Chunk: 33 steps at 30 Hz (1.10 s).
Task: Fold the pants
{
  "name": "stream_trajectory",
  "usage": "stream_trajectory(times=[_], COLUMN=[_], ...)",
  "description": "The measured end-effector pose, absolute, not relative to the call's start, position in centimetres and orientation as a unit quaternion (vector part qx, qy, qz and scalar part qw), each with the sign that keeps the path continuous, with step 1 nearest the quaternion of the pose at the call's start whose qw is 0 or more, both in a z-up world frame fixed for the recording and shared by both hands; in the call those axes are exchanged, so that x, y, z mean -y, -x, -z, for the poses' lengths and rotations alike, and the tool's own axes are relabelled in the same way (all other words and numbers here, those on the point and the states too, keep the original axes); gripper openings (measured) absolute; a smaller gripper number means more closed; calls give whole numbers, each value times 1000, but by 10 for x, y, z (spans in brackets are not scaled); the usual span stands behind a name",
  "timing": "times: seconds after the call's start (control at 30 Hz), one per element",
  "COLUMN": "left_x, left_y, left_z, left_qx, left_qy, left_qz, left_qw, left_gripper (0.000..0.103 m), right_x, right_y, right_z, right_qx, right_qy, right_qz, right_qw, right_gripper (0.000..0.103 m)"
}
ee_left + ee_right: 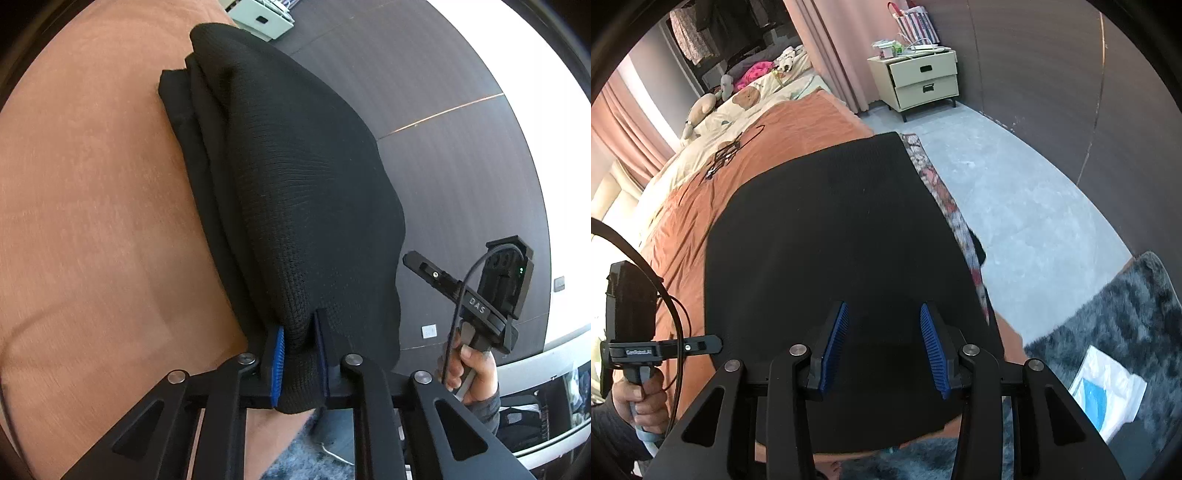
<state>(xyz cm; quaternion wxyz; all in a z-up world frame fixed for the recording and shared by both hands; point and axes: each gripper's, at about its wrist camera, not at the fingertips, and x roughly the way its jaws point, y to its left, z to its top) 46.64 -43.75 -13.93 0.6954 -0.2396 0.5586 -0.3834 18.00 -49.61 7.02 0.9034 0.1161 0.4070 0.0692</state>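
Note:
The black pants (288,192) lie folded on the orange bedspread (92,203). My left gripper (300,347) is shut on a thick fold of the pants at their near edge and lifts the top layer. In the right wrist view the pants (831,240) spread flat and dark over the bed's corner. My right gripper (882,347) is open, its blue pads (932,347) apart just above the pants' near edge, holding nothing. The right gripper's body (491,295) shows at the right of the left wrist view, and the left gripper's body (631,332) at the left of the right wrist view.
The bed (768,125) carries an orange spread, a cream quilt, soft toys and a black cable. A cream two-drawer nightstand (919,79) stands by a dark wall. A dark shaggy rug (1126,332) with a white and blue packet (1108,395) lies on the floor.

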Motion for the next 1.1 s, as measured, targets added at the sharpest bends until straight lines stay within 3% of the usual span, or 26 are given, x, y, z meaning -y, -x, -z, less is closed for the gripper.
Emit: stream_trajectory(times=[0.43, 0.47, 0.53, 0.7, 0.8, 0.87, 0.93, 1.1], left_x=[434, 432, 426, 414, 409, 404, 399, 407], left_y=[-491, -493, -491, -497, -501, -502, -502, -481], left_z=[122, 118, 111, 82, 62, 48, 36, 16], left_qx=[-572, -570, -565, -536, -512, -493, -477, -450], left_qy=[210, 207, 199, 179, 159, 151, 138, 85], left_qz=[360, 359, 357, 357, 353, 350, 342, 330], left_qw=[707, 709, 717, 744, 767, 782, 798, 825], left_gripper=[14, 14, 17, 40, 64, 89, 100, 102], right_x=[483, 481, 475, 459, 448, 439, 430, 405], right_y=[-140, -136, -130, -112, -100, -91, -81, -59], right_z=[-74, -74, -79, -94, -105, -111, -116, -120], right_qx=[-397, -397, -392, -377, -367, -357, -346, -330], right_qy=[-127, -127, -124, -110, -96, -86, -84, -71], right_qz=[-75, -74, -72, -72, -60, -51, -53, -52], right_qw=[906, 906, 909, 917, 923, 929, 933, 940], right_gripper=[39, 40, 53, 80, 88, 99, 103, 103])
